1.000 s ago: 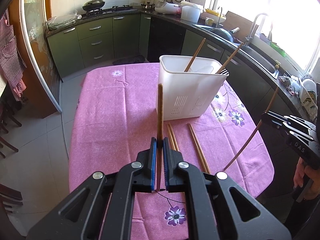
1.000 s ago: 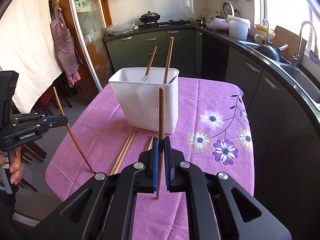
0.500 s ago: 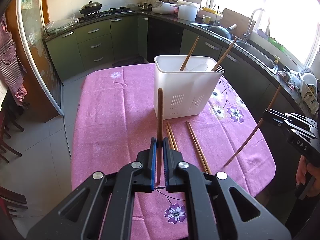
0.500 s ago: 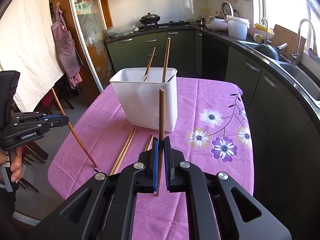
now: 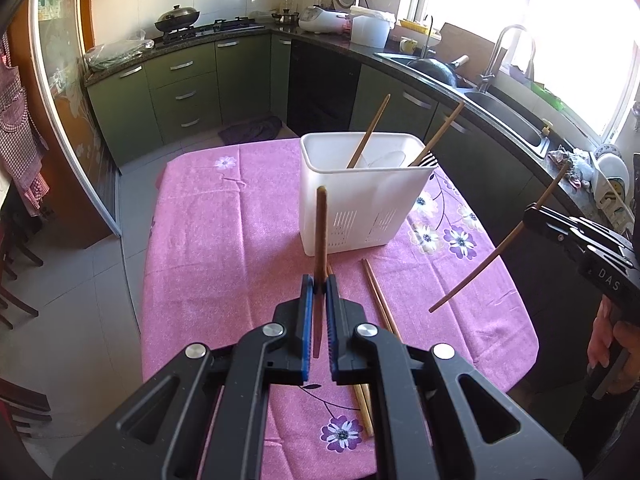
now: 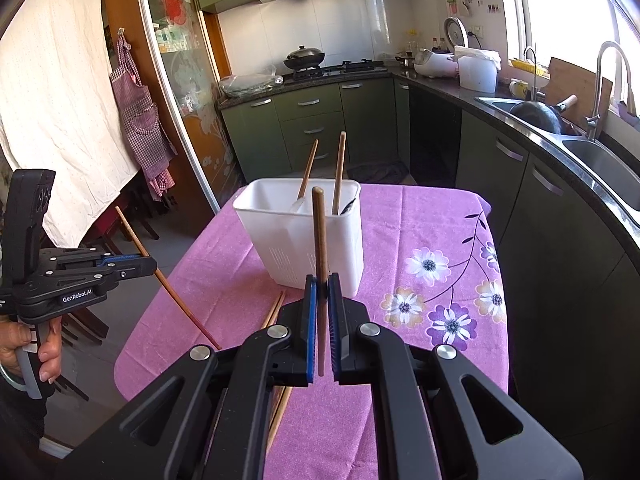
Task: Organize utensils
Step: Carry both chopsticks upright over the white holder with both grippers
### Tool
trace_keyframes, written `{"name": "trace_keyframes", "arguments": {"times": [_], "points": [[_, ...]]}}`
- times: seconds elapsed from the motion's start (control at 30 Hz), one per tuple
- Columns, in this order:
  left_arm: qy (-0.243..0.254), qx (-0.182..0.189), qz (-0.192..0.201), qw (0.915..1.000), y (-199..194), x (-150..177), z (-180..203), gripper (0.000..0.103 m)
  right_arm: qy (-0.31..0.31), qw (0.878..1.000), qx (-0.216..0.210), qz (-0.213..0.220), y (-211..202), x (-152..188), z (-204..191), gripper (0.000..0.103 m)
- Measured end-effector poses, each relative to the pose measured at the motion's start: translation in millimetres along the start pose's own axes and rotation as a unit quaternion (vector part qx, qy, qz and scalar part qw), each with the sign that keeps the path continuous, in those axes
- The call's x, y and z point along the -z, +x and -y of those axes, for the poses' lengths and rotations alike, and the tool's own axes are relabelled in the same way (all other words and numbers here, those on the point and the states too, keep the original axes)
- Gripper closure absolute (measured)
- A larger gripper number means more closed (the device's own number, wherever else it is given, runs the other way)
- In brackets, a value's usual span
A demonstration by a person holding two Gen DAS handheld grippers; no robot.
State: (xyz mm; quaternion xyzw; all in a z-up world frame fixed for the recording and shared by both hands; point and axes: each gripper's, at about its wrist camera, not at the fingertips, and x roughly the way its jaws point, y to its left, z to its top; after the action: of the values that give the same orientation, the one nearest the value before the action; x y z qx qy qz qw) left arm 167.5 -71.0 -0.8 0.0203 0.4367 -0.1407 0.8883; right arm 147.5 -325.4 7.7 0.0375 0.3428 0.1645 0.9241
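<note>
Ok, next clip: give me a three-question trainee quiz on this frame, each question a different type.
1. True or false: the left gripper is open.
2. How many chopsticks stand in the white holder? A) none B) two C) five
3. Fill in: the loose chopsticks lie on a ____ floral tablecloth.

Key: 1 false, it is shut on a chopstick, as the right gripper is on its own chopstick; 2 B; 3 pink.

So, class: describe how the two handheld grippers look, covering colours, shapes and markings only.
Both are matt black plastic. The left gripper and the right gripper have blue-lined fingers, triangular cut-outs and silver pivot bolts. White lettering reads "GenRobot.AI" on the left, "DAS" on the right. No cables show.
</note>
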Motion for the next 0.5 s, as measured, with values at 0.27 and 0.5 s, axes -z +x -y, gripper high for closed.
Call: {"name": "trace_keyframes", "arguments": {"times": [0.27,0.5], "points": [[0.003,0.016,0.042,0.999,-39,-47,9,0.097,0.002,0.999,-0.012,0.051,-26,-53,-7,0.096],[0.002,0.01,0.112,0.9936,-77,-96,15,0.097,-0.006,0.994,-0.017,0.104,-45,-99,-19,0.096]]}}
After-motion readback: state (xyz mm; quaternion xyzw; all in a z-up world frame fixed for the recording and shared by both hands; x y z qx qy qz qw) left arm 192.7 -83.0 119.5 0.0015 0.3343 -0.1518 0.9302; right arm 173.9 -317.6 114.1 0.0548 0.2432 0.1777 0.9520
